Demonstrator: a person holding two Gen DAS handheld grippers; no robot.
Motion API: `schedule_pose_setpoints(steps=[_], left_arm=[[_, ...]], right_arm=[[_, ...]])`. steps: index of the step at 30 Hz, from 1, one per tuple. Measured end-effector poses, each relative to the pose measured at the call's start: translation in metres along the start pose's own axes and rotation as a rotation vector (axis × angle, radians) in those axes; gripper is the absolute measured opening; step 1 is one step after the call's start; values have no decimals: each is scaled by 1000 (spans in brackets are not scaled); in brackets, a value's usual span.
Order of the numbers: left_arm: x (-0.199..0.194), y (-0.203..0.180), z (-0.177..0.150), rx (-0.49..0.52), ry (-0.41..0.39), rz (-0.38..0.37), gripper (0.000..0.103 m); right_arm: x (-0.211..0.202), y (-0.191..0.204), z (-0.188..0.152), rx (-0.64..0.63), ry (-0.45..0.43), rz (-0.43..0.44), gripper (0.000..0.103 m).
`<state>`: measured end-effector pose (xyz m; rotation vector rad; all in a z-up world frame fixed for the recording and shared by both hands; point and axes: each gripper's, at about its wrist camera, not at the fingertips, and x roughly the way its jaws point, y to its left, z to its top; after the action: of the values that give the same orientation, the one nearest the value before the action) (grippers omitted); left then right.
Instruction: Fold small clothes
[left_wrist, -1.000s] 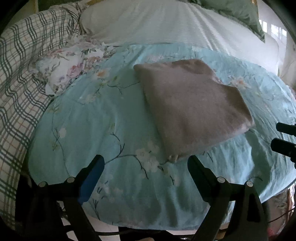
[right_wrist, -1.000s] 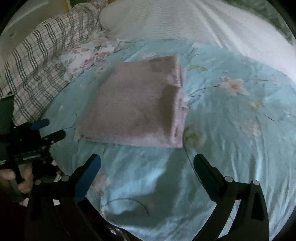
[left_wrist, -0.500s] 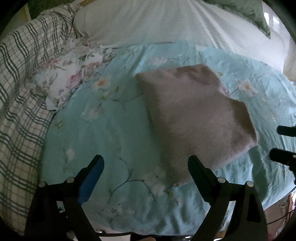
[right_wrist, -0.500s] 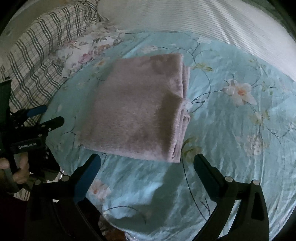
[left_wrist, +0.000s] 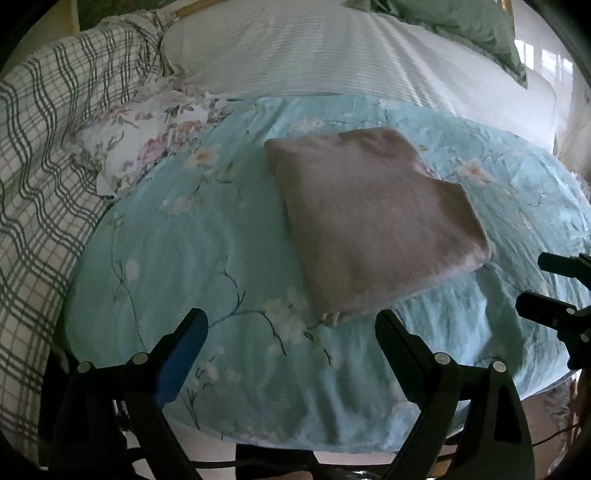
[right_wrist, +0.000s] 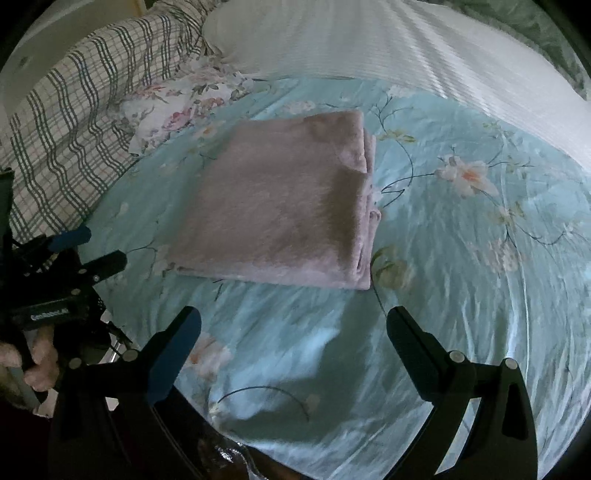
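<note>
The bed (left_wrist: 332, 55) carries a light blue floral sheet (left_wrist: 184, 240) spread toward its near edge. A folded pinkish-grey garment (left_wrist: 373, 221) lies flat in the middle of that sheet, stacked edges facing the right side. Both grippers hover off the near edge, touching nothing: left gripper (left_wrist: 291, 332) jaws spread wide, right gripper (right_wrist: 293, 325) jaws spread wide.

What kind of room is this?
Most likely a bedroom: a folded pinkish cloth lies on a blue flowered bedsheet, with a white pillow and a checked blanket beside it.
</note>
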<state>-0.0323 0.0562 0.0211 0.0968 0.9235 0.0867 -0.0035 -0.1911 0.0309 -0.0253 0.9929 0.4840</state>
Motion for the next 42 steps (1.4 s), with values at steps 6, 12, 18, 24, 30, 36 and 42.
schedule_pose_setpoints(steps=[6, 12, 18, 24, 30, 36, 42], left_arm=[[-2, -3, -1, 39, 16, 5, 93], [1, 2, 3, 4, 19, -14, 93], [13, 1, 18, -16, 22, -7, 93], [21, -7, 35, 10, 27, -13, 93], [23, -9, 43, 15, 20, -18, 93], [22, -7, 46, 11, 18, -26, 93], [20, -9, 46, 14, 15, -20, 93]], right_arm=[[-3, 12, 0, -5, -14, -18, 102], [-2, 16, 6, 2, -9, -33, 102], [1, 11, 16, -34, 7, -41, 102], [9, -4, 30, 11, -5, -38, 102], [15, -6, 42, 7, -5, -32, 102], [16, -1, 46, -17, -2, -23, 102], [19, -2, 46, -17, 7, -17, 102]])
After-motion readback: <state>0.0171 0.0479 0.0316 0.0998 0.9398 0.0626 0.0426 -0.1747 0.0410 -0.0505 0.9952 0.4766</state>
